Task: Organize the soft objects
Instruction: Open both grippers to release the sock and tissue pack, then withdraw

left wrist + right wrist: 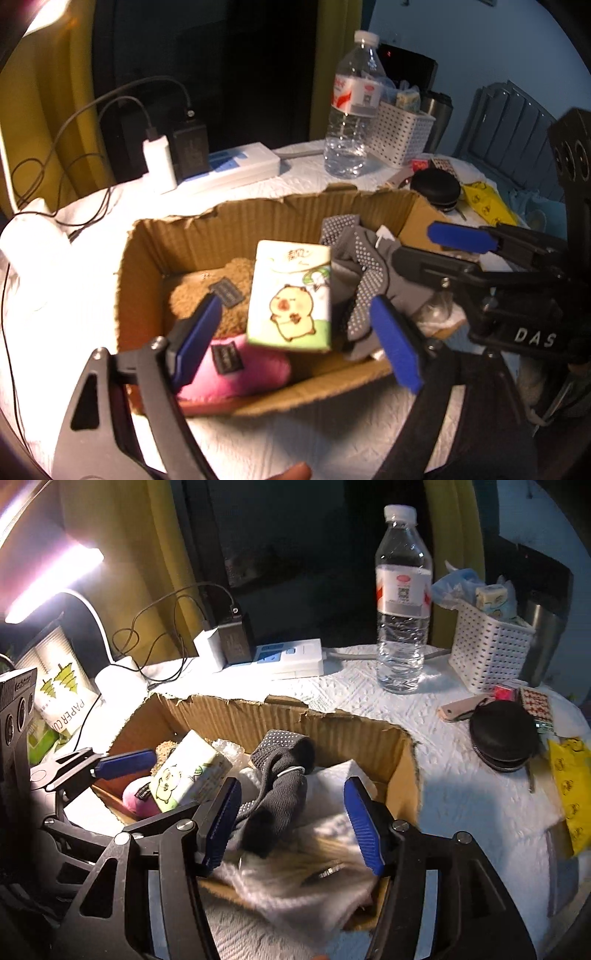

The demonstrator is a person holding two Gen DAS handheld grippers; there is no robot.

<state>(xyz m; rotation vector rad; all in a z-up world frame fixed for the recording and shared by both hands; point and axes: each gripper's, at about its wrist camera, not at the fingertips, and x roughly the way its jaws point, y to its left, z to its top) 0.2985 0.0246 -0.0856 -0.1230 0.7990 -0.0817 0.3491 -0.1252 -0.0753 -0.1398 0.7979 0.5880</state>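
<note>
A torn cardboard box (207,236) sits on a white textured cloth (461,797) and holds the soft things. In the left wrist view a tissue pack (290,299) printed with a cartoon animal stands on end in the middle of the box, its long axis near vertical with the top leaning slightly right. It lies between the blue pads of the left gripper (295,332), whose 2 fingers are spread wide, neither touching it. Left of the pack lie a brown plush piece (207,291) and, nearer, a pink plush piece (243,373).

To the pack's right a gray dotted glove (364,266) is draped, its cuff pointing to the far side. In the right wrist view the right gripper (291,823) has its fingers spread around the glove's near end above a white cloth (295,878) at the near right of the box; whether the left pad touches the glove cannot be told.

Far behind the box stand a water bottle (402,602), a white perforated basket (487,653) and a power strip (291,661).
</note>
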